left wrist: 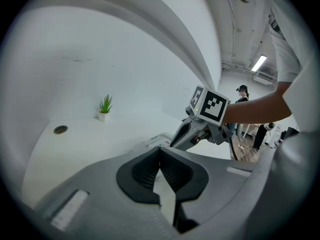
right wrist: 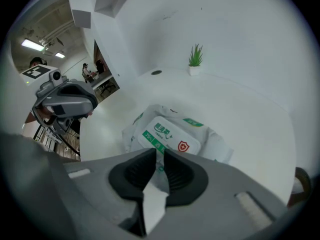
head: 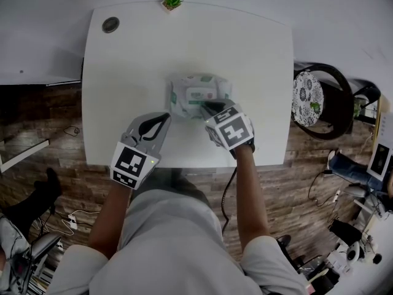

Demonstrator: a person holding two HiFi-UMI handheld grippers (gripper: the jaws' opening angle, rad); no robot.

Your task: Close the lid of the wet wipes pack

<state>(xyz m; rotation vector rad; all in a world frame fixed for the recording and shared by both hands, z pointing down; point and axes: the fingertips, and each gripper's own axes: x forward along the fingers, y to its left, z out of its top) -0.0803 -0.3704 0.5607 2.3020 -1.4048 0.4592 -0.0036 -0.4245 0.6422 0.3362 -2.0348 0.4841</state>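
Left gripper (head: 166,117) sits just off the near-left corner of the wet wipes pack (head: 195,93), jaws closed tip to tip and holding nothing, parked on the white table (head: 184,42). On to the pack itself: its lid (right wrist: 172,135) looks to be lying flat on top, so the closing seems all but done. Right gripper (head: 207,107) is tipped down over the pack's near edge, jaws a narrow slit apart, nothing visibly pinched. What's left, I'd say, is a firm press to seat it.
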